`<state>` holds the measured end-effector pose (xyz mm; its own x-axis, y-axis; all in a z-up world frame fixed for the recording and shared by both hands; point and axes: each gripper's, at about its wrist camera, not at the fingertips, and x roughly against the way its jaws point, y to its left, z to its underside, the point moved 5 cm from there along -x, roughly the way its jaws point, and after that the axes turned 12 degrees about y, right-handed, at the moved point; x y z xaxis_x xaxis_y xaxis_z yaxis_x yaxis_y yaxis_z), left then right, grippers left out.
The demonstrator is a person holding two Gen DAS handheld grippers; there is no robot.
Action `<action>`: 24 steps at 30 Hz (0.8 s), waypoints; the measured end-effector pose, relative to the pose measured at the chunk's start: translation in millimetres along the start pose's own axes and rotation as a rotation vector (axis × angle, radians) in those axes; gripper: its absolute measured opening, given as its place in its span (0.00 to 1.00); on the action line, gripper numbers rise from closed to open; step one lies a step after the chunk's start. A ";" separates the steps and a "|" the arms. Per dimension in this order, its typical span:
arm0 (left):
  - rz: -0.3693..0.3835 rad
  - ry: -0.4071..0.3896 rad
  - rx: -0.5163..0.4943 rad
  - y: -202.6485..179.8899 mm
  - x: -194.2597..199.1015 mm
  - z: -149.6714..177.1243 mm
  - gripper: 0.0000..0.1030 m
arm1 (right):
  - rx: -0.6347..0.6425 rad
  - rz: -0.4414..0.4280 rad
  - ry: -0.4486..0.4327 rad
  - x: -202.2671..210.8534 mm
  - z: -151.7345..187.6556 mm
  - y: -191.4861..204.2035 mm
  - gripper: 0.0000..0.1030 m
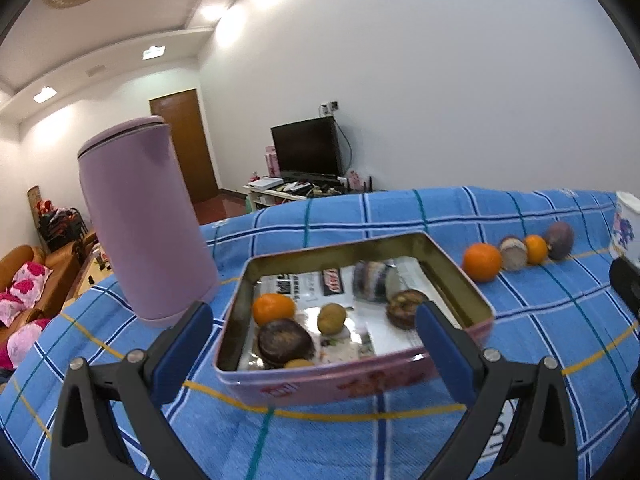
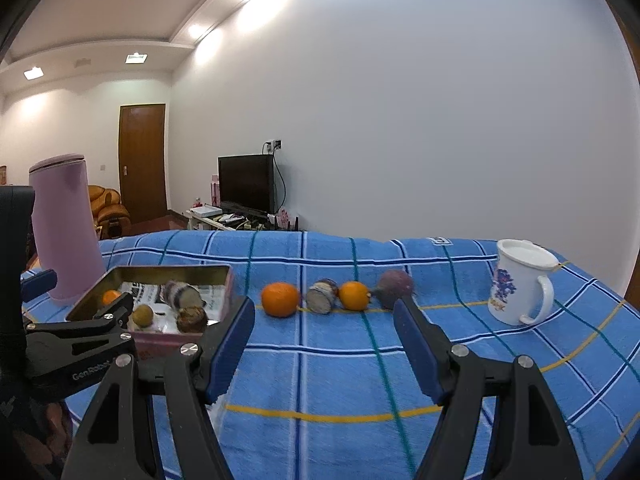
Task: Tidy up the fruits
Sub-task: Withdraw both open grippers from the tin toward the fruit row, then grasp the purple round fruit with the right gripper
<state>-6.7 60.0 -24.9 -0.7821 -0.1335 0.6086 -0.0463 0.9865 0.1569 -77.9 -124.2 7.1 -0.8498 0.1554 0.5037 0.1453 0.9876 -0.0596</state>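
Observation:
A pink tin [image 1: 476,304] lined with newspaper holds an orange [image 1: 274,308], a dark round fruit [image 1: 285,342], a small yellow-green fruit [image 1: 331,318] and several other pieces. My left gripper [image 1: 312,312] hovers open over the tin's near side, holding nothing. On the blue checked cloth, right of the tin, a row lies: a big orange [image 2: 280,299], a striped brownish piece [image 2: 322,295], a small orange [image 2: 354,295] and a purple fruit [image 2: 395,283]. My right gripper [image 2: 323,306] stands open just short of this row, empty.
A tall lilac canister [image 1: 144,220] stands left of the tin, close to my left finger. A white mug [image 2: 520,284] with a blue print stands at the right. The cloth [image 2: 320,380] is bare in front of the fruit row. The left gripper [image 2: 82,292] shows beside the tin [image 2: 228,280] in the right wrist view.

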 end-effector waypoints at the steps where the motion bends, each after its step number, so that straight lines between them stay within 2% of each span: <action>1: 0.005 0.001 -0.010 -4.1 1.5 0.9 1.00 | 0.001 0.002 0.001 1.0 1.2 -3.6 0.71; 6: 0.022 0.007 -0.066 -27.8 9.6 5.3 1.00 | -0.021 0.016 0.010 7.5 7.5 -37.6 0.71; 16: 0.123 0.056 -0.111 -79.4 26.4 16.1 1.00 | -0.049 0.055 0.053 9.2 14.7 -91.9 0.71; 19: 0.147 0.074 -0.132 -96.1 30.7 19.7 1.00 | -0.051 0.054 0.083 5.5 16.5 -105.5 0.71; 24: 0.190 0.120 -0.177 -127.6 32.0 24.7 1.00 | -0.037 0.024 0.184 -13.7 19.3 -124.9 0.71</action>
<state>-41.2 -67.8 -44.6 -0.6865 0.0319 0.7264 0.2116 0.9646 0.1576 -94.2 -249.2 -8.9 -0.7393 0.1687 0.6519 0.1855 0.9817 -0.0436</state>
